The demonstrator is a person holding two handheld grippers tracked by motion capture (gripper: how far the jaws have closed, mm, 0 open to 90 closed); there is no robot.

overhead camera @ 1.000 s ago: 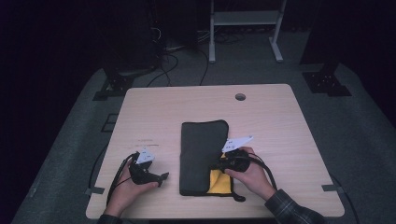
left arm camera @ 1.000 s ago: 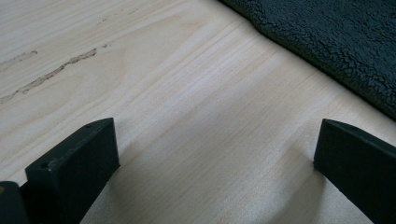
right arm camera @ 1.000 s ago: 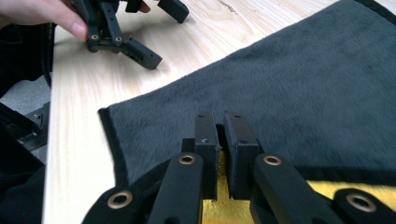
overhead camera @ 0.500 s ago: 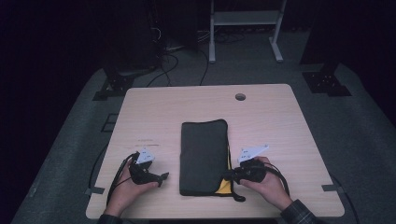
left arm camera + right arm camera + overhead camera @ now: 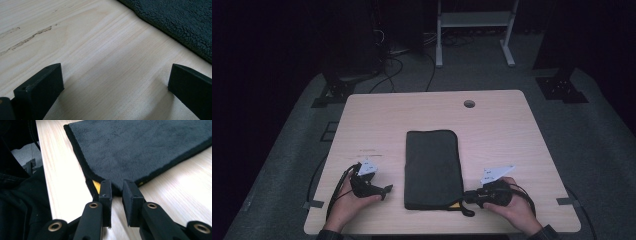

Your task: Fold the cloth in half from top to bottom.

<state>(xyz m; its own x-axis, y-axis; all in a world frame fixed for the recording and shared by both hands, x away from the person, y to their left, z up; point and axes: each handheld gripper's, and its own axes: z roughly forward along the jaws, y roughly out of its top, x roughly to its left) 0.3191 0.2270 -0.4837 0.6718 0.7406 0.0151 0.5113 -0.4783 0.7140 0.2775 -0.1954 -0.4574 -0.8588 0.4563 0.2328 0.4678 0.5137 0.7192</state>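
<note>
Right gripper view: right claw [image 5: 117, 191], jaws just parting, empty, at the dark folded cloth's [image 5: 140, 147] corner.

Yellow underside [image 5: 96, 185] mostly hidden

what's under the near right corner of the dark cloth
A strip of yellow peeks from beneath the dark cloth at its near right corner, just ahead of the right tongs. How far the yellow reaches under the cloth is covered. Around the cloth lies the bare wooden table.

one folded dark towel [image 5: 433, 167], two tools: left tool [image 5: 384, 190], right tool [image 5: 466, 198], one table [image 5: 497, 130].
</note>
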